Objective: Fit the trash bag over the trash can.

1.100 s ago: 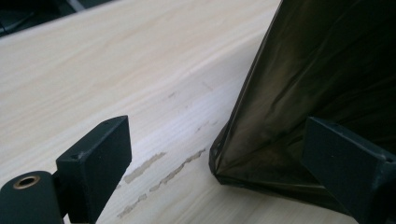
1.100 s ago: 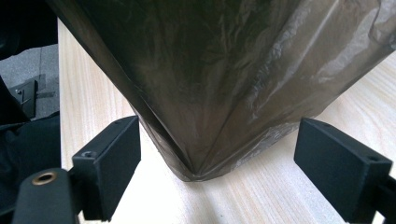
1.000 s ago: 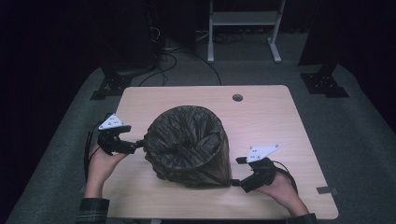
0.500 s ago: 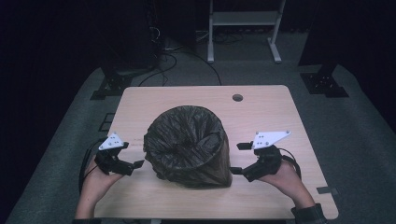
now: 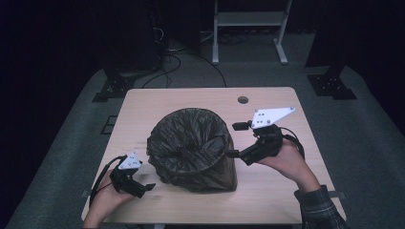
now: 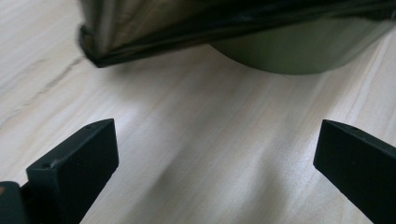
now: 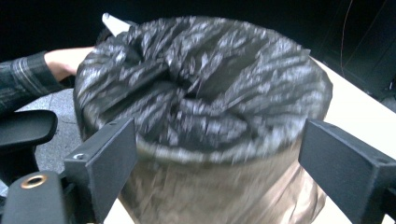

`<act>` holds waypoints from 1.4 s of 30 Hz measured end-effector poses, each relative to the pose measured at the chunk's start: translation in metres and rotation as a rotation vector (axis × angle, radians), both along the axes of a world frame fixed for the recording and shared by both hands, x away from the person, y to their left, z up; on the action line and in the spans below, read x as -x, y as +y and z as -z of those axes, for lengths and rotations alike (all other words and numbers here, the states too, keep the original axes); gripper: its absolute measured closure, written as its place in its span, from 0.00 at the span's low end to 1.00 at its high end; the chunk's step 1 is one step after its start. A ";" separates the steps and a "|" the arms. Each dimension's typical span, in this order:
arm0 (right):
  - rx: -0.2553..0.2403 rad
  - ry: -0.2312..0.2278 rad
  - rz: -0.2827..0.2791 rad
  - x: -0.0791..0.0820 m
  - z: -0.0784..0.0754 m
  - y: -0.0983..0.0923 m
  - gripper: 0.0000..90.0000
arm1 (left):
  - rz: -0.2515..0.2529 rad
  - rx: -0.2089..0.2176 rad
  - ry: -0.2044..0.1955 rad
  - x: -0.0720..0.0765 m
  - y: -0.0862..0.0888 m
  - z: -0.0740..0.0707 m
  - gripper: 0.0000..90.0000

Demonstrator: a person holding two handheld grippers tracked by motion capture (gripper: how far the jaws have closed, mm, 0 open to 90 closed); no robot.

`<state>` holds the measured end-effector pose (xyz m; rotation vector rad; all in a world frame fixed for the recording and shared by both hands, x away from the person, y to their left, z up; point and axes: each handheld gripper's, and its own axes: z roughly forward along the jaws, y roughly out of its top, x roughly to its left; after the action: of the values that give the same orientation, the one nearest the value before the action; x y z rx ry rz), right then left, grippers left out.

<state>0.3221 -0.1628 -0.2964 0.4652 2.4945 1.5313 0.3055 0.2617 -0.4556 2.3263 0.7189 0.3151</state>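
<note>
Dark room, pale wood surface (image 5: pixel 286 191) with the lined bin (image 5: pixel 193 148) standing upright at its middle. Nearest you, your left tool (image 5: pixel 143 188) sits low at the front left, jaws spread wide and empty after just opening, the bin's base and bag hem just beyond its tips to the right. Farther in, your right tool (image 5: pixel 233 153) hangs open at rim height, close against the bin's right side, so it is the nearer one for the bag's rolled edge.
</note>
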 end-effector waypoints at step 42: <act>0.519 0.096 -0.135 -0.042 0.025 0.126 0.12 | 0.053 0.064 -0.018 0.002 -0.008 0.028 0.00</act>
<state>0.3638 -0.0369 -0.3219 0.2934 2.9020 0.8504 0.3032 0.2538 -0.4835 2.2756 0.6478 0.2845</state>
